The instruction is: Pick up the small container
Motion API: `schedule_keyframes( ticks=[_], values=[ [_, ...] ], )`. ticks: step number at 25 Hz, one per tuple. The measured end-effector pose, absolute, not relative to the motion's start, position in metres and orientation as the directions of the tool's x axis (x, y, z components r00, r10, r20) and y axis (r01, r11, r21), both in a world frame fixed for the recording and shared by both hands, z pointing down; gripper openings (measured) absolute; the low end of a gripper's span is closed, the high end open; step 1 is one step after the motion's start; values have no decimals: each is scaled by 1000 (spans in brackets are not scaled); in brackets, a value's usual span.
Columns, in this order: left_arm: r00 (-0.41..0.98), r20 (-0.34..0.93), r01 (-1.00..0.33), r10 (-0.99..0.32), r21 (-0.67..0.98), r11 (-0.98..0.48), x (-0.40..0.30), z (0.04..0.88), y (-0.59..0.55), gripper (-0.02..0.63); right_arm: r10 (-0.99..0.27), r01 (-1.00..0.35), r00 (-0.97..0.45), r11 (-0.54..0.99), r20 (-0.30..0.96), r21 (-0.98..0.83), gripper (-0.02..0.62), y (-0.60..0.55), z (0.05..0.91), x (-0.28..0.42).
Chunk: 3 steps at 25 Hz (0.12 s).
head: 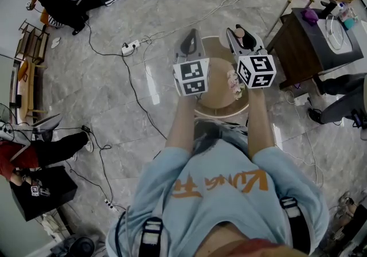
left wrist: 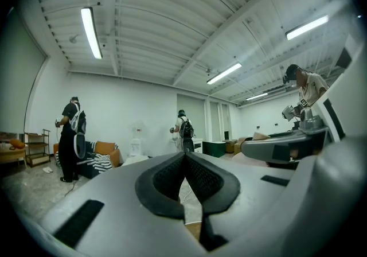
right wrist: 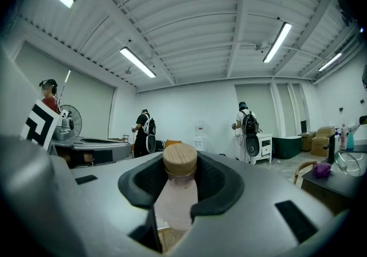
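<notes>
A small pink container [right wrist: 176,193] with a wooden lid [right wrist: 180,160] stands upright between the dark pads of my right gripper [right wrist: 179,184], which is shut on it. In the head view the right gripper [head: 239,37] holds the container [head: 239,33] in the air over the far rim of a round wooden table [head: 213,100]. Beside it, at about the same height, my left gripper [head: 190,37] is also raised. In the left gripper view its jaws [left wrist: 184,157] meet at the tips with nothing between them. The right gripper [left wrist: 282,150] shows at that view's right.
A small bunch of flowers [head: 233,82] lies on the round table. To the right stands a dark side table [head: 309,49] with bottles and a wooden chair beside it. Cables and a power strip [head: 129,48] run over the marble floor. Several people stand around the room.
</notes>
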<state>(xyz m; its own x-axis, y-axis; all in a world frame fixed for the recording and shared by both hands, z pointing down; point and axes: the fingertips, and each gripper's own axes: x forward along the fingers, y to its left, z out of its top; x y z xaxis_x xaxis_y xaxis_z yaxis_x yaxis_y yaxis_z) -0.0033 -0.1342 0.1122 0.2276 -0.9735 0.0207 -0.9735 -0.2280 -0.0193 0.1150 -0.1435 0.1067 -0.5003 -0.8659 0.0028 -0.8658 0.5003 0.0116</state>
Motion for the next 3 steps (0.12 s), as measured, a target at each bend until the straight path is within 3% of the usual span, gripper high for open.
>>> schedule_keyframes(
  ticks=[3],
  values=[
    [229,10,-973,-973,-17,-229,-1,109,-138,23,-867,-867,-498,498,1,23,138,-148,104,117]
  ],
)
